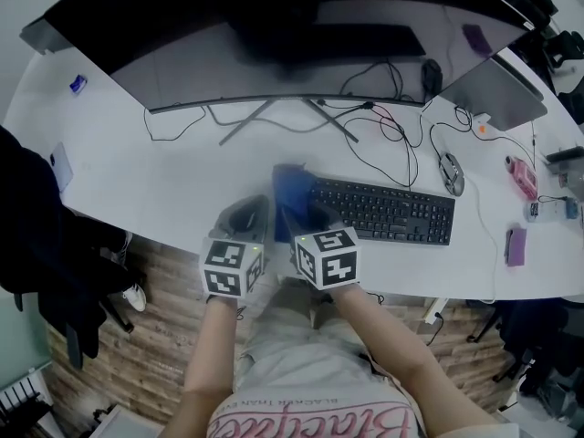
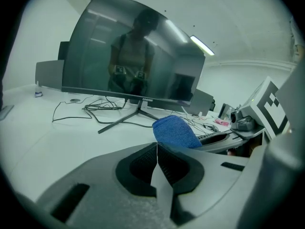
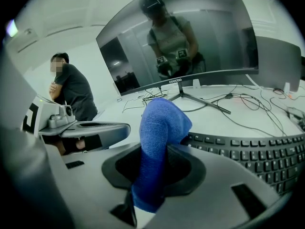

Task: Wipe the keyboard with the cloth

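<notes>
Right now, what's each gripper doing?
Left gripper: closed, holding nothing.
Right gripper: closed on the blue cloth.

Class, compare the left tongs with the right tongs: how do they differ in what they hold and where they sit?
The left tongs are shut on nothing; the right tongs are shut on the blue cloth. The right tongs sit at the left end of the keyboard; the left tongs sit over bare table, off that end. Both are shut and lie side by side near the table's front edge.
</notes>
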Tool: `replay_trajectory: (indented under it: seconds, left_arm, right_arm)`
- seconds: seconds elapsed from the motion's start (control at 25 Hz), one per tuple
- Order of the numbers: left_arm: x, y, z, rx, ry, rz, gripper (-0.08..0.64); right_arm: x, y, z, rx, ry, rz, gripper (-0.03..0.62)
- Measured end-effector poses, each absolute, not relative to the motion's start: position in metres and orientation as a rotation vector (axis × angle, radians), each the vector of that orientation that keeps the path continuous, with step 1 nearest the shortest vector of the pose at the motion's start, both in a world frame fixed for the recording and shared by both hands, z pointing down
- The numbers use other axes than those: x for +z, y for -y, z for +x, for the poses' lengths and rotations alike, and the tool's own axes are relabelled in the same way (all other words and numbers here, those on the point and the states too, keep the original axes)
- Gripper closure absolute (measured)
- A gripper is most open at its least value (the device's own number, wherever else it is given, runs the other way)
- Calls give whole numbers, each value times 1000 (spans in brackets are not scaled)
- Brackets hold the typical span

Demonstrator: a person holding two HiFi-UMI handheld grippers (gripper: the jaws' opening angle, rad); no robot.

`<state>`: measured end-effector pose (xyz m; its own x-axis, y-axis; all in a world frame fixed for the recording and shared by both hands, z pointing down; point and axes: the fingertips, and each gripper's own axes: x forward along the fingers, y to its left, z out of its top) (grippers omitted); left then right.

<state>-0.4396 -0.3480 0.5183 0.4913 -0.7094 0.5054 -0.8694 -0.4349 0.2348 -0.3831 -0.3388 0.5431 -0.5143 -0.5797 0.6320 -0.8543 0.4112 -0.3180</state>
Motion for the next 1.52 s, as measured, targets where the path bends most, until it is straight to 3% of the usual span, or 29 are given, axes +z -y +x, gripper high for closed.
replay_trajectory:
  seconds: [0.76,1.52]
  left_arm:
    - [527,351,-443,470,1344,2212,554]
    - [525,340,-394,511,1369,2184,554]
  right_arm:
    - [557,343,-386,789,2061,1217,482]
    - [555,339,-330,840,2084,1211,482]
